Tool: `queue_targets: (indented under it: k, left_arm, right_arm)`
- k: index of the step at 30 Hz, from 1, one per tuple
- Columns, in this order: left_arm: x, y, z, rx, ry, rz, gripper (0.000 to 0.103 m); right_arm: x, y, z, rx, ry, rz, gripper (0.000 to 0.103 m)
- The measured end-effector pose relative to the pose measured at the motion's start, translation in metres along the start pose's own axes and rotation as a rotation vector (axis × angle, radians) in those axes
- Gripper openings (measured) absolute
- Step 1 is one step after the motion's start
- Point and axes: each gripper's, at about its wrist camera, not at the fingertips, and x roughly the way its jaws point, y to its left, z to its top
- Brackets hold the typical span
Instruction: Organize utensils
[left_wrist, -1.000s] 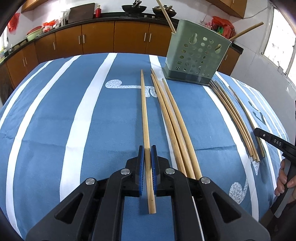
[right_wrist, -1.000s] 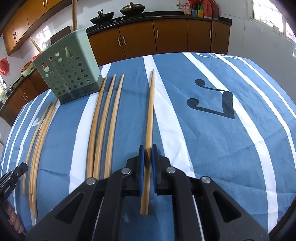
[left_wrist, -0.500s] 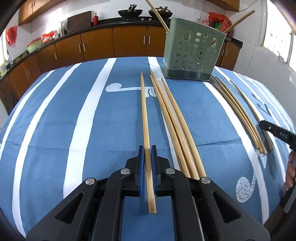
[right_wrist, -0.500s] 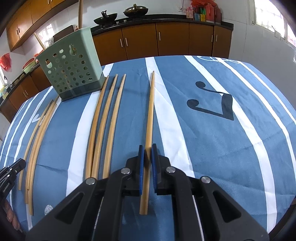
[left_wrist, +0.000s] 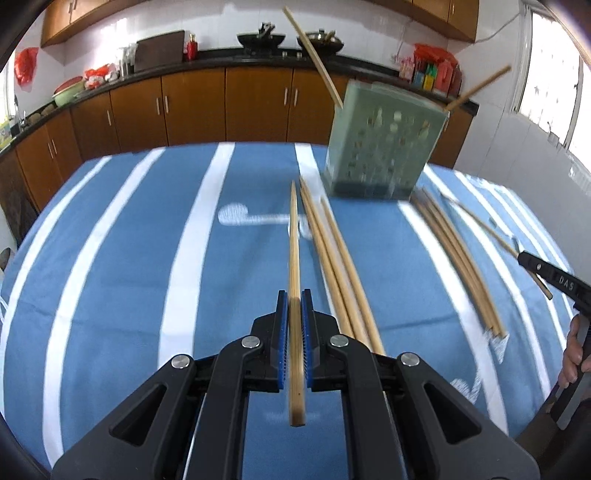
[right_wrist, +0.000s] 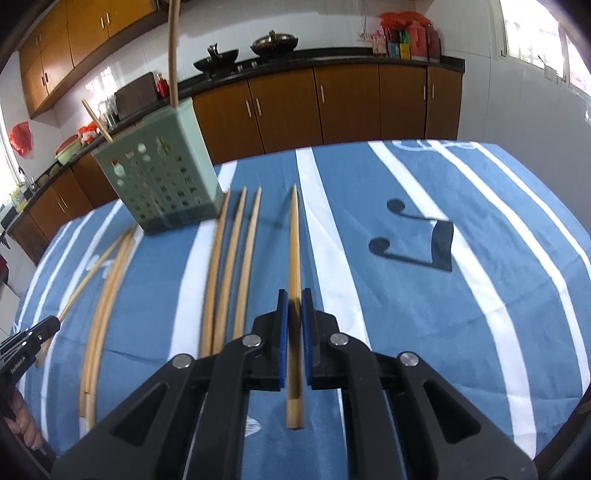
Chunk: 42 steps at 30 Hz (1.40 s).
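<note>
My left gripper (left_wrist: 294, 295) is shut on a long bamboo chopstick (left_wrist: 294, 243), held lifted above the blue striped cloth and pointing toward the green perforated utensil holder (left_wrist: 384, 147). My right gripper (right_wrist: 294, 295) is shut on another bamboo chopstick (right_wrist: 294, 240), also lifted; the holder (right_wrist: 159, 177) stands to its far left. Two chopsticks stand in the holder. Three loose chopsticks (left_wrist: 332, 258) lie beside the held one, also seen in the right wrist view (right_wrist: 229, 258).
A further bundle of chopsticks (left_wrist: 458, 258) lies right of the holder, seen at the left in the right wrist view (right_wrist: 107, 277). The table has a blue cloth (left_wrist: 147, 258) with white stripes. Brown kitchen cabinets (left_wrist: 192, 107) run behind it.
Both grippers have risen and tilted up, lifting their chopsticks off the cloth. The holder and cabinets now sit higher and closer in both views.
</note>
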Motion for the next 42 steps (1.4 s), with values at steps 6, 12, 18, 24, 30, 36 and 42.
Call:
queue_targets:
  k: [6, 12, 18, 24, 30, 36, 42]
  left_arm:
    - [-0.020, 0.005, 0.019, -0.032, -0.081, -0.018, 0.007]
    - [-0.022, 0.007, 0.024, -0.034, -0.094, -0.010, 0.007]
    - [0.012, 0.022, 0.000, -0.049, 0.028, 0.035, 0.008]
    - [0.030, 0.025, -0.014, -0.013, 0.093, 0.020, 0.009]
    - [0.030, 0.022, -0.021, 0.020, 0.090, 0.021, 0.017]
    - [0.029, 0.018, -0.024, 0.042, 0.076, 0.024, 0.034]
    - [0.028, 0.021, -0.025, 0.042, 0.075, 0.067, 0.008]
  right_arm:
    - [-0.020, 0.001, 0.013, 0.011, -0.067, 0.021, 0.008]
    - [-0.028, 0.001, 0.019, 0.012, -0.099, 0.026, 0.008]
    - [-0.018, 0.001, 0.008, 0.013, -0.056, 0.026, 0.008]
    - [-0.012, 0.003, 0.002, 0.012, -0.033, 0.028, 0.008]
    - [-0.007, 0.003, -0.001, 0.016, -0.015, 0.029, 0.008]
    - [-0.004, 0.003, -0.001, 0.020, -0.007, 0.030, 0.008]
    - [-0.004, 0.003, -0.001, 0.023, -0.010, 0.031, 0.008]
